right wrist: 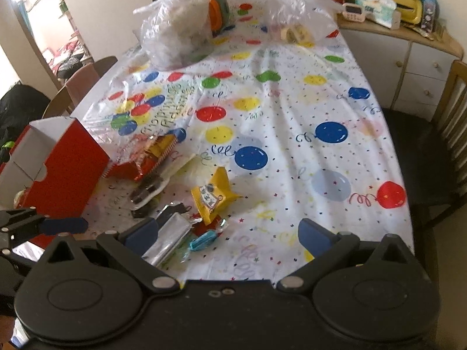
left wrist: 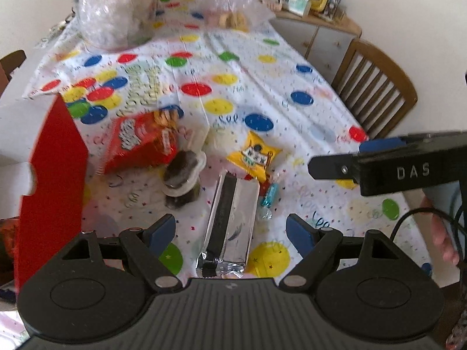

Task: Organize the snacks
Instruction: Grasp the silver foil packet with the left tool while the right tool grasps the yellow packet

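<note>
Snacks lie in a loose cluster on the balloon-print tablecloth [left wrist: 292, 67]. A silver foil packet [left wrist: 230, 218] [right wrist: 169, 239] rests lengthwise just ahead of my left gripper [left wrist: 230, 232], which is open and holds nothing. Beyond it are a yellow packet [left wrist: 254, 154] [right wrist: 213, 195], a teal wrapped candy [left wrist: 270, 195] [right wrist: 204, 240], dark cookies in a clear tray [left wrist: 181, 175] [right wrist: 149, 186] and a red snack bag [left wrist: 140, 143] [right wrist: 140, 163]. An open red box [left wrist: 52, 175] [right wrist: 67, 172] stands at the left. My right gripper [right wrist: 229, 232] [left wrist: 344, 160] hovers open over the near edge.
Two clear plastic bags [right wrist: 178, 29] [right wrist: 300, 17] sit at the table's far end. A wooden chair [left wrist: 376, 87] and a white cabinet [right wrist: 408, 58] with clutter on top stand to the right. A hand [left wrist: 443, 239] shows at the right edge.
</note>
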Demonstrator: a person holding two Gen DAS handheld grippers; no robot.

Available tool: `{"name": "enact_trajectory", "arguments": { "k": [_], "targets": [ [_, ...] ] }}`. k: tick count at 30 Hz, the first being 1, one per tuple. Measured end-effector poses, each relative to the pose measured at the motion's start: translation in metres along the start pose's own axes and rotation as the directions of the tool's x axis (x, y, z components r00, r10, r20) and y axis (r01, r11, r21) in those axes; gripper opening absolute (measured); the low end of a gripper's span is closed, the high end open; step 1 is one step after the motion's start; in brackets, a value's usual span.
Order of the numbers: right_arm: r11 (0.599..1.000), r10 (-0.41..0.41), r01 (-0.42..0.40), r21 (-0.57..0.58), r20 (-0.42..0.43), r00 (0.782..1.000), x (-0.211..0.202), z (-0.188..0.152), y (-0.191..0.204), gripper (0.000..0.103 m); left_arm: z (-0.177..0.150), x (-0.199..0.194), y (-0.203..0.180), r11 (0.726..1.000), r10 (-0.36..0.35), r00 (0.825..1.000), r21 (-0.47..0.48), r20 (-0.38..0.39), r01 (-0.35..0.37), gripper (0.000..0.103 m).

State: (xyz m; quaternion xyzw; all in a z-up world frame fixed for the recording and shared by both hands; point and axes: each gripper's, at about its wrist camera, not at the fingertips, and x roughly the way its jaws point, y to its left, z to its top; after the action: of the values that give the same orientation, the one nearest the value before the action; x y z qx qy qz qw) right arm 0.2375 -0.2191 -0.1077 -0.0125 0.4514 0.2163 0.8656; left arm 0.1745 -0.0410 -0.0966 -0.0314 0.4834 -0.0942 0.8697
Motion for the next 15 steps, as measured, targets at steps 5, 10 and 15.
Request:
{"name": "enact_trajectory", "arguments": {
  "k": [5, 10, 15],
  "targets": [
    [1.000, -0.002, 0.001, -0.025, -0.038, 0.999, 0.026, 0.005, -0.007, 0.102, 0.000, 0.028, -0.003, 0.999, 0.040, 0.997, 0.008, -0.059, -0.040, 0.083],
    [0.998, 0.016, -0.020, -0.058, -0.059, 0.998, 0.043, 0.009, -0.007, 0.099, -0.001, 0.044, -0.004, 0.996, 0.080, 0.992, 0.038, -0.098, -0.076, 0.083],
    [0.992, 0.033, -0.042, -0.116, -0.075, 0.997, 0.060, 0.015, 0.003, 0.094, -0.003, 0.057, -0.008, 0.993, 0.092, 0.989, 0.084, -0.120, -0.082, 0.083]
  ]
}}
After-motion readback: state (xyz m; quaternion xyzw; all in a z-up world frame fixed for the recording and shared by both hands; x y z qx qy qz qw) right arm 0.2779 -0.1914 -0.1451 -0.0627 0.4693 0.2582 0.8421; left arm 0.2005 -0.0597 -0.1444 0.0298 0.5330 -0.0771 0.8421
